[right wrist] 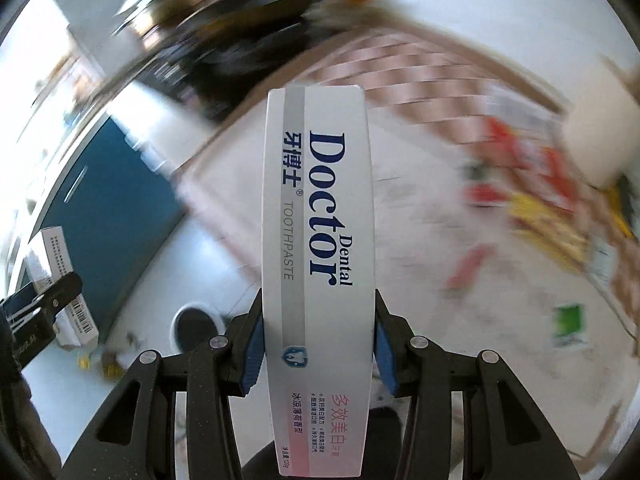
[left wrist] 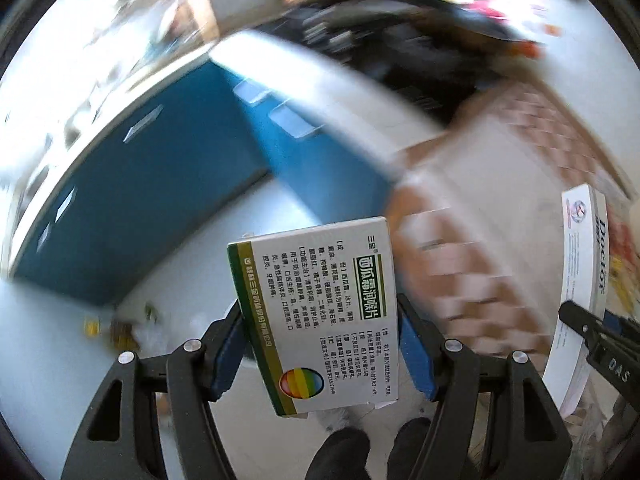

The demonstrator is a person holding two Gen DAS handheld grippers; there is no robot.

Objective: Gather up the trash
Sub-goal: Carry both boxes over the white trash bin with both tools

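Observation:
My left gripper (left wrist: 320,316) is shut on a white and green medicine box (left wrist: 316,312) with Chinese print, held in the air above the floor. My right gripper (right wrist: 319,312) is shut on a long white "Dental Doctor" toothpaste box (right wrist: 320,248), also held in the air. Each gripper shows in the other's view: the toothpaste box at the right edge of the left wrist view (left wrist: 580,280), the medicine box at the left edge of the right wrist view (right wrist: 60,264). A round white bin with a dark inside (right wrist: 196,328) stands on the floor below.
A table with a pink checked cloth (right wrist: 420,76) carries blurred red, yellow and green wrappers (right wrist: 532,184). A blue cabinet (left wrist: 160,184) stands to the left. Small litter (left wrist: 120,328) lies on the pale floor. Dark shoes (left wrist: 344,452) show below.

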